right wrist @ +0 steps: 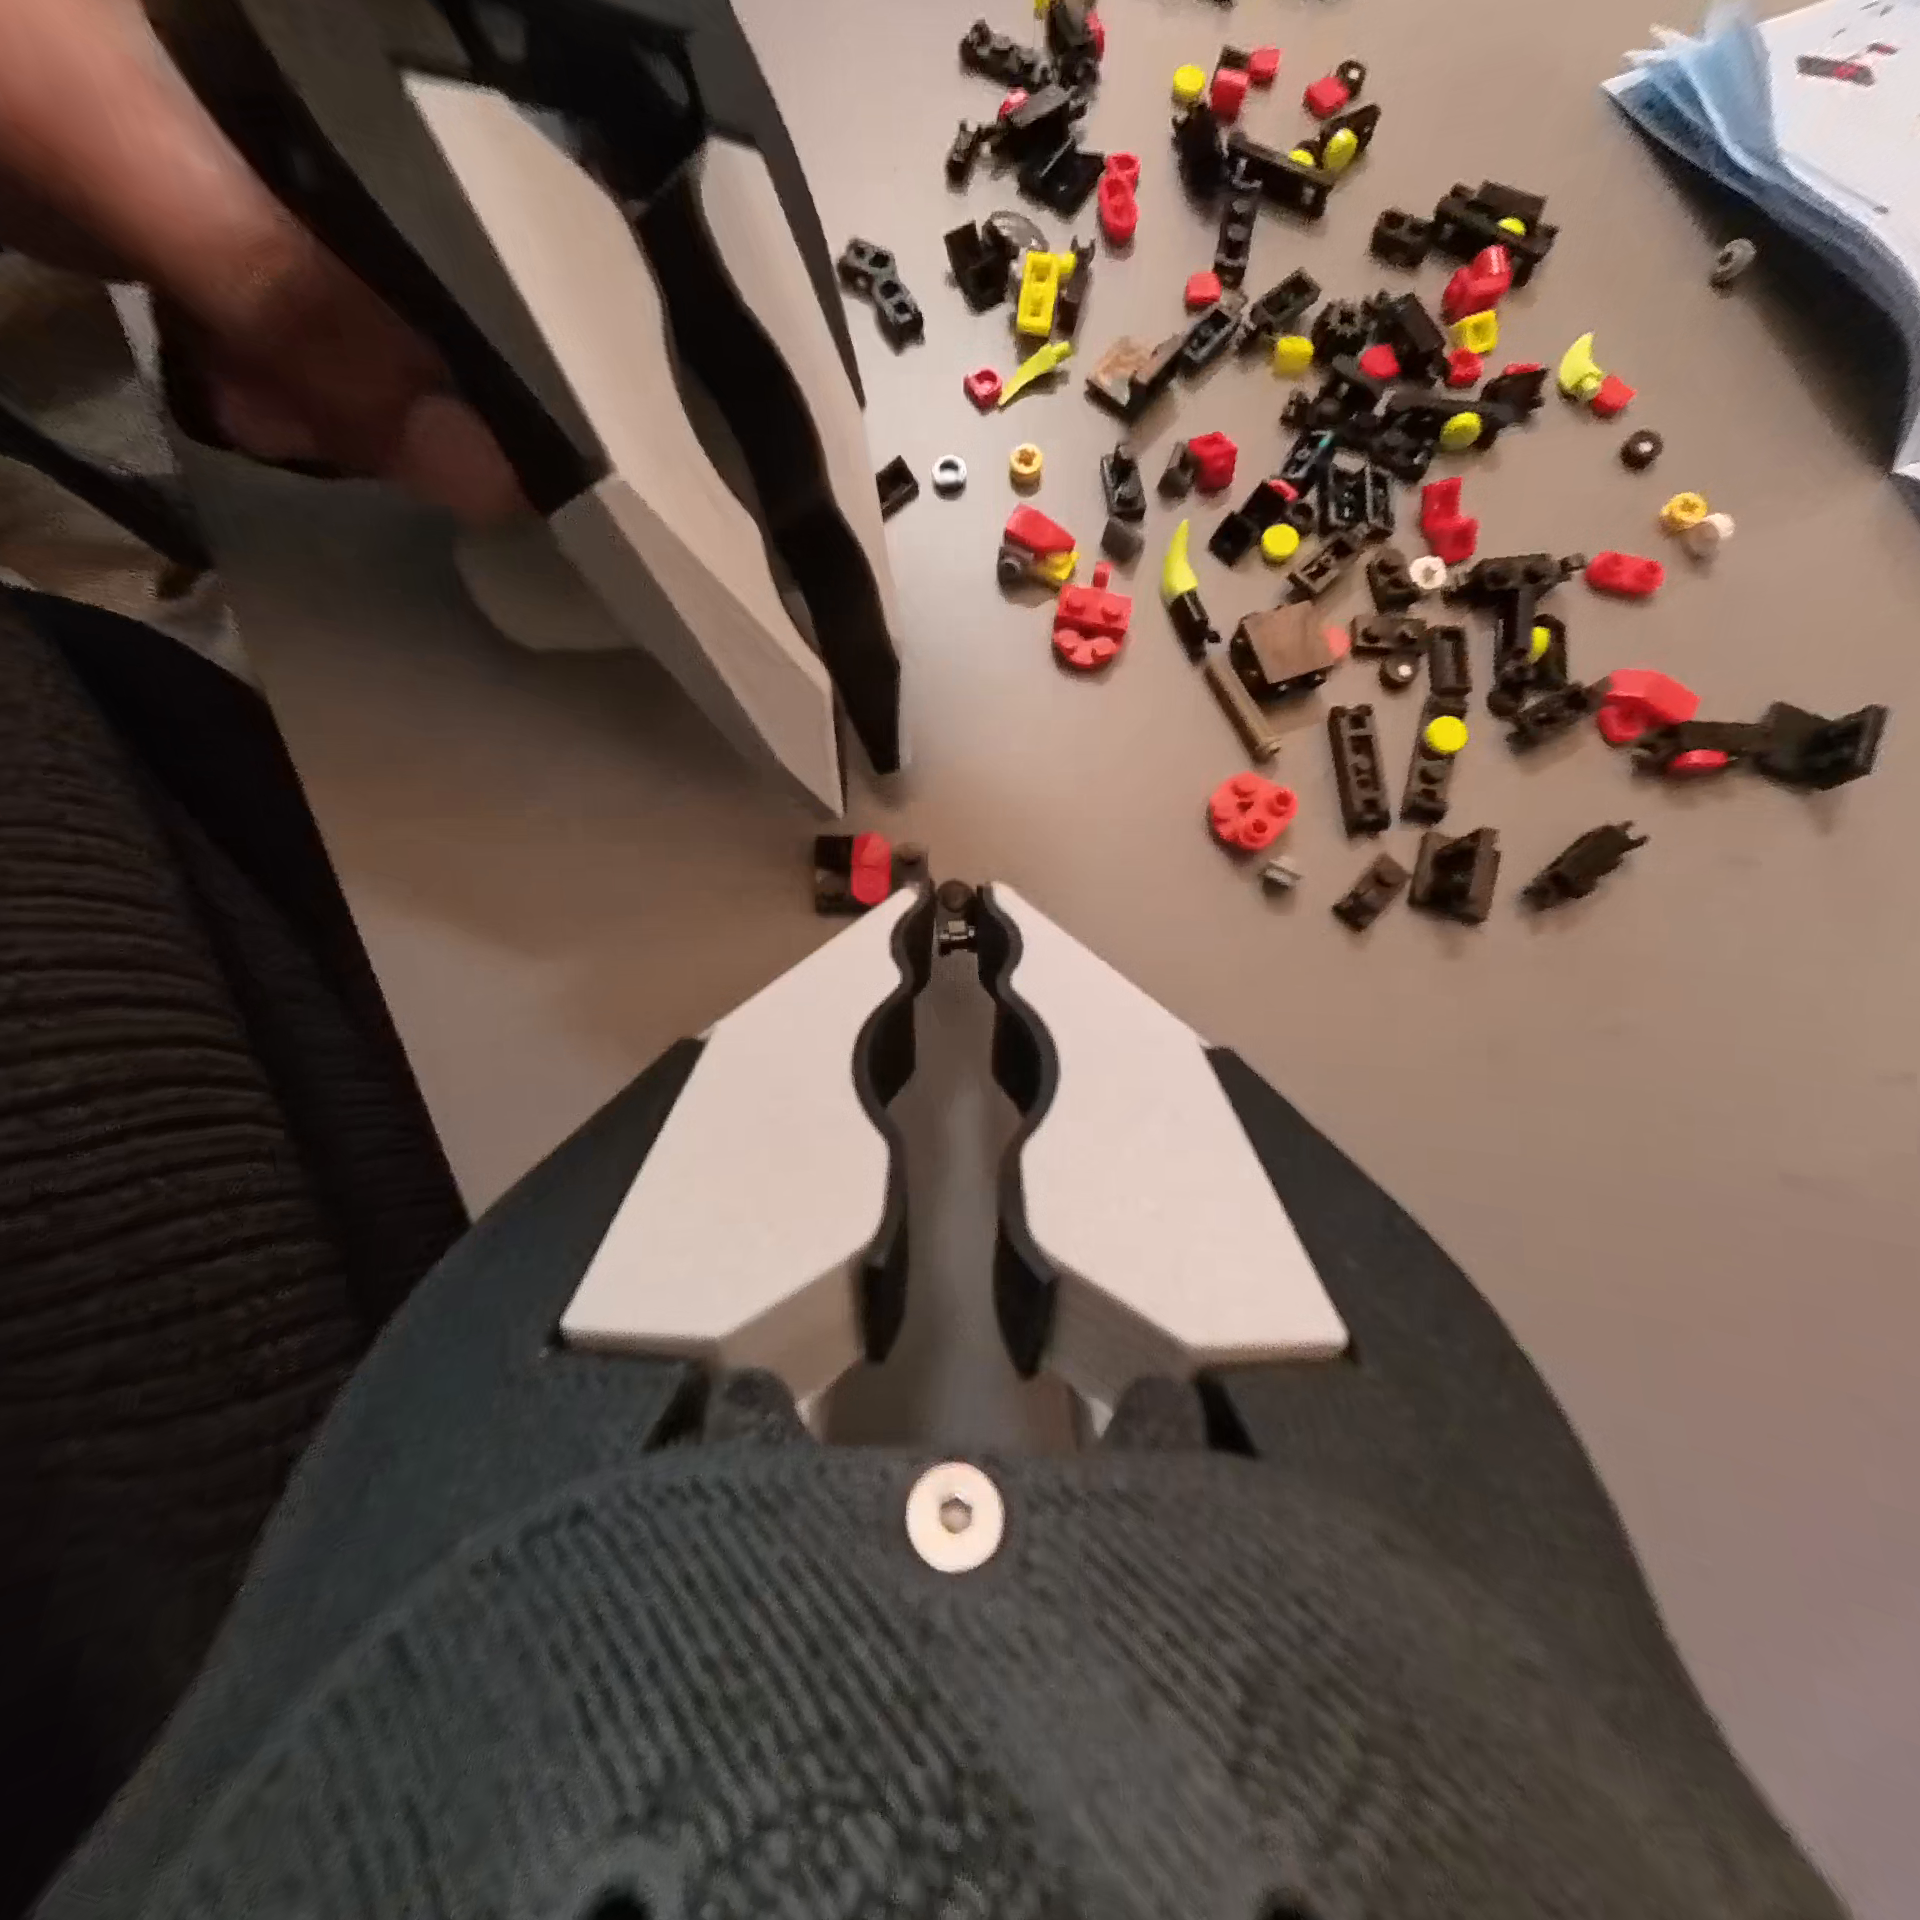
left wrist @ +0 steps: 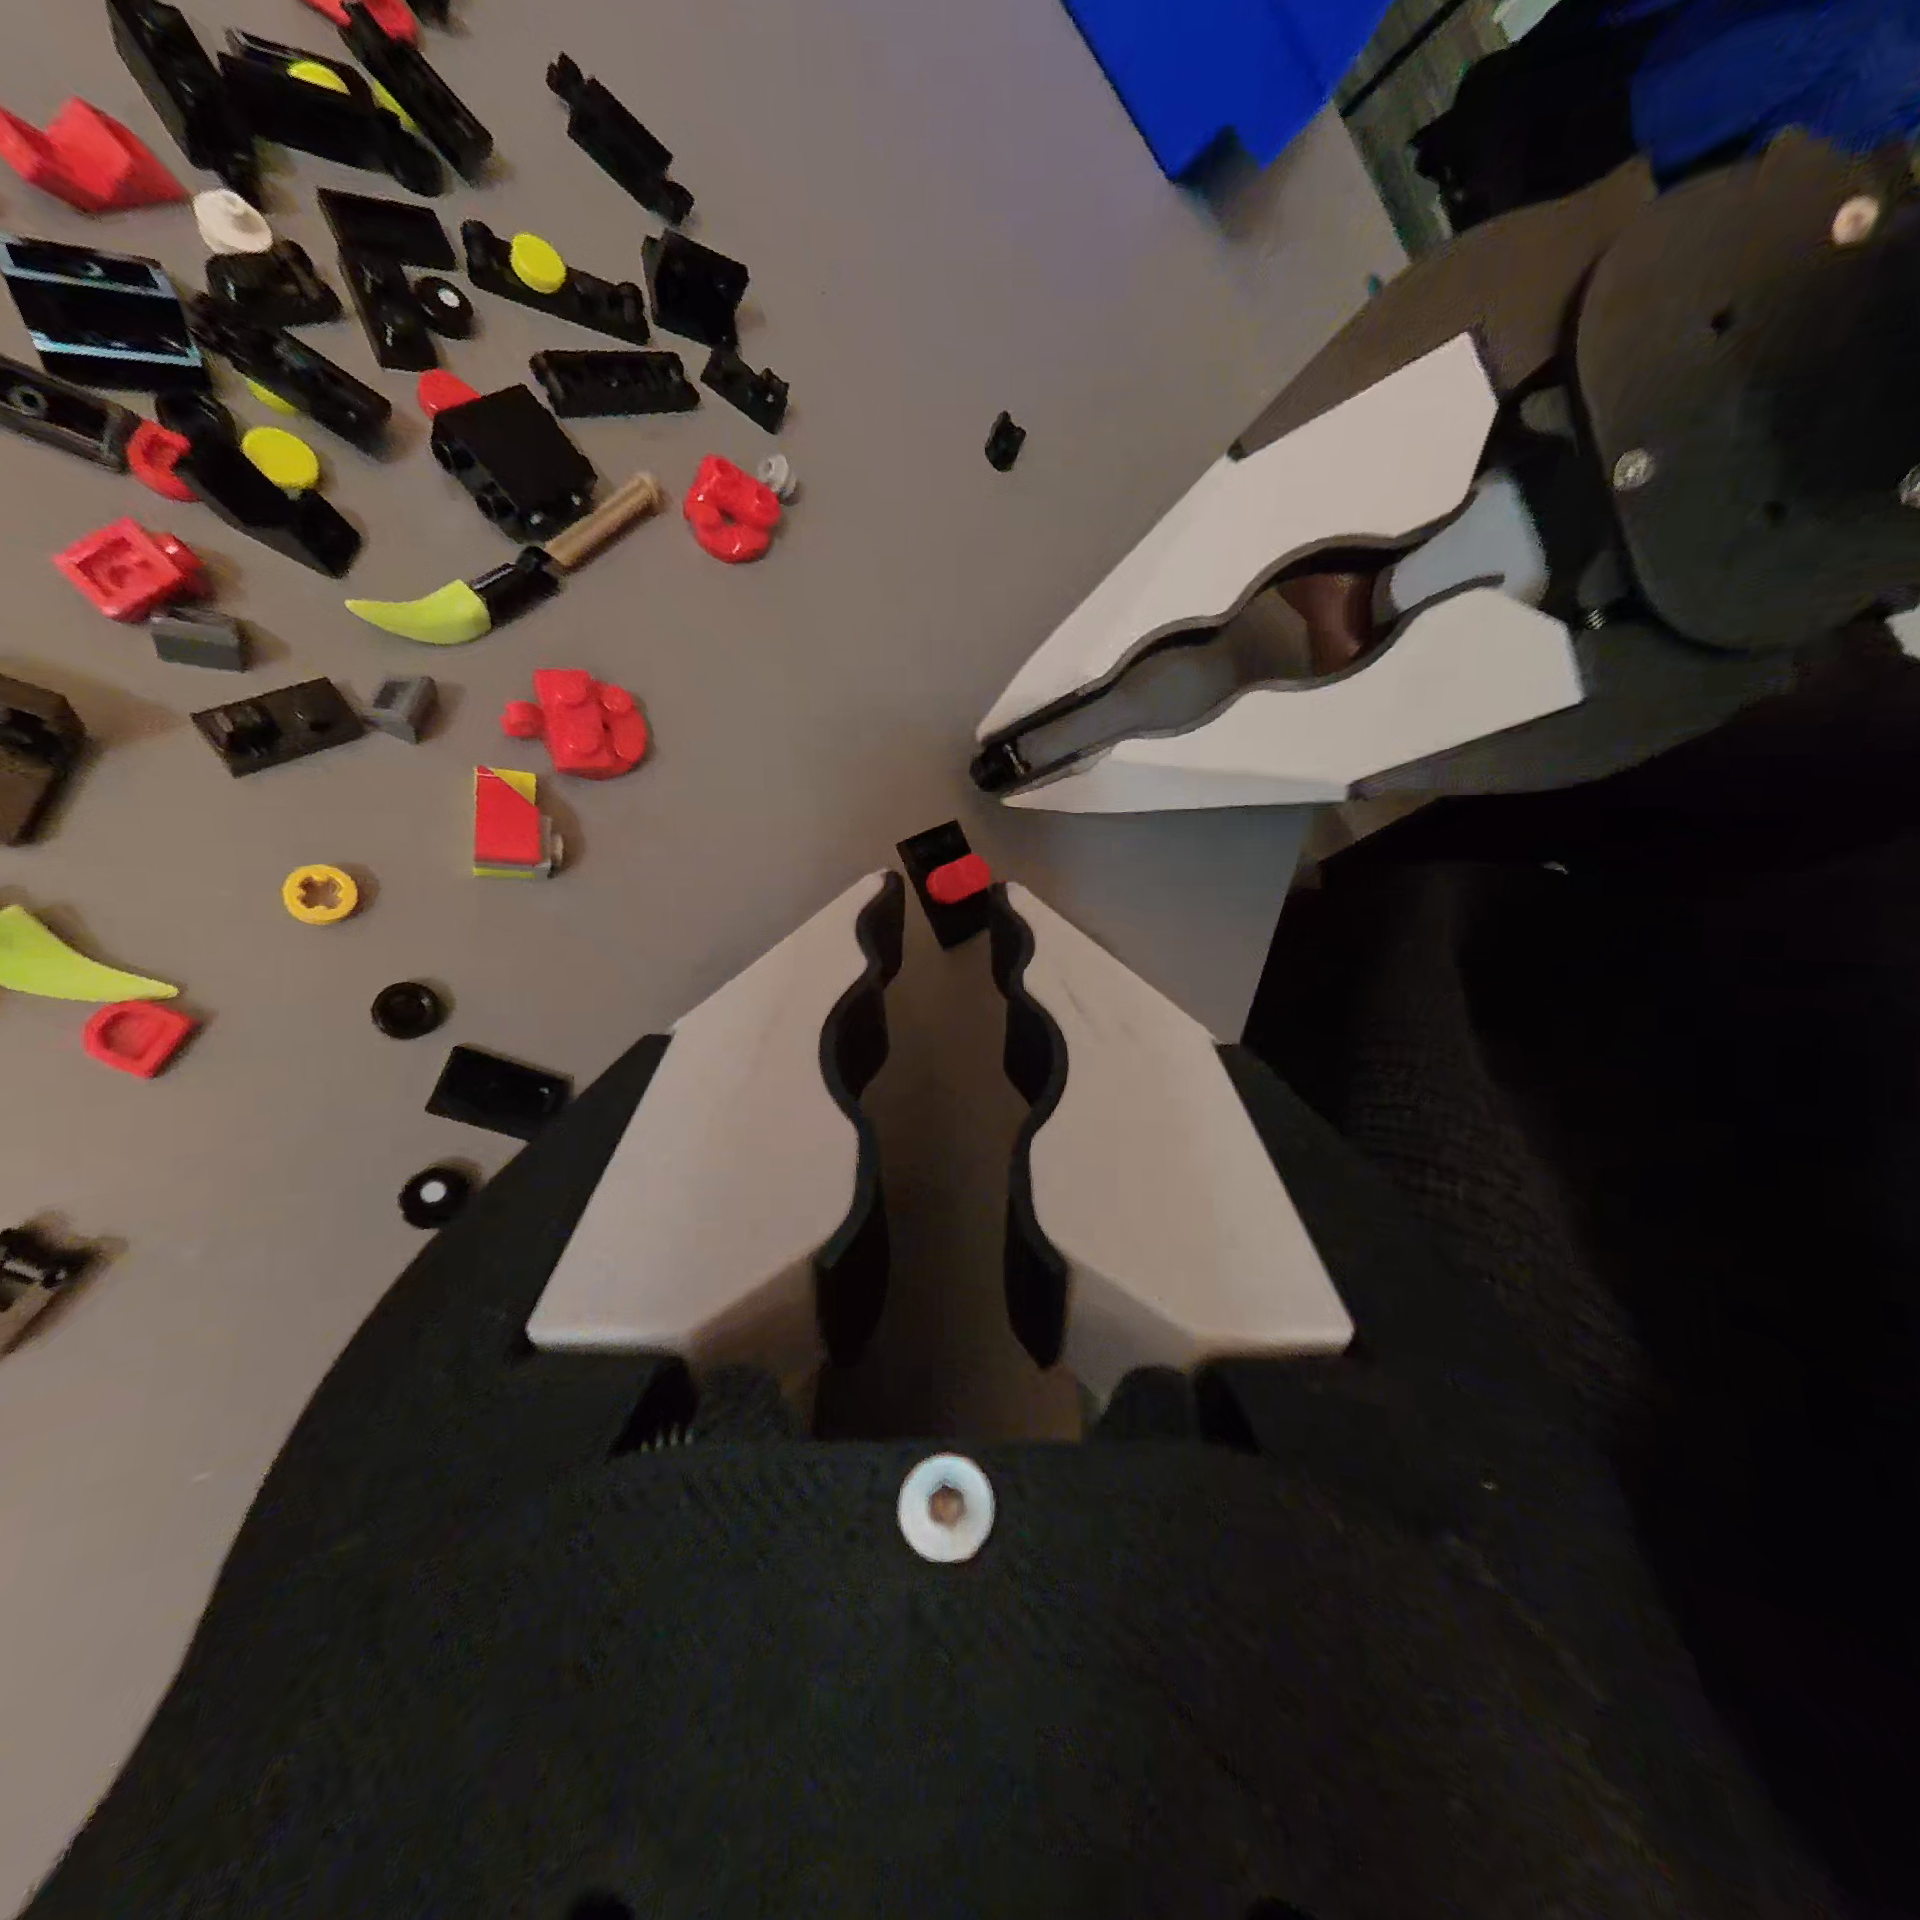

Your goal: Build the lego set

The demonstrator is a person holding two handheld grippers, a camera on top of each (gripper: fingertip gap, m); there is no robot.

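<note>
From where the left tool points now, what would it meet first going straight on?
The small black plate with a red piece on top, which lies between the left tool's open fingertips. Past it looks like bare table, with the right tool slightly off to the side; depth is uncertain.

My fingers (left wrist: 769, 1122) are pale grey with black wavy pads, on a black textured body. The tabletop (left wrist: 914, 312) is plain grey. The small plate (left wrist: 940, 899) between my left pads is black with a red stud. Loose bricks (right wrist: 1351, 416) are black, red, yellow and lime; a blue bin (left wrist: 1195, 73) stands behind
</note>
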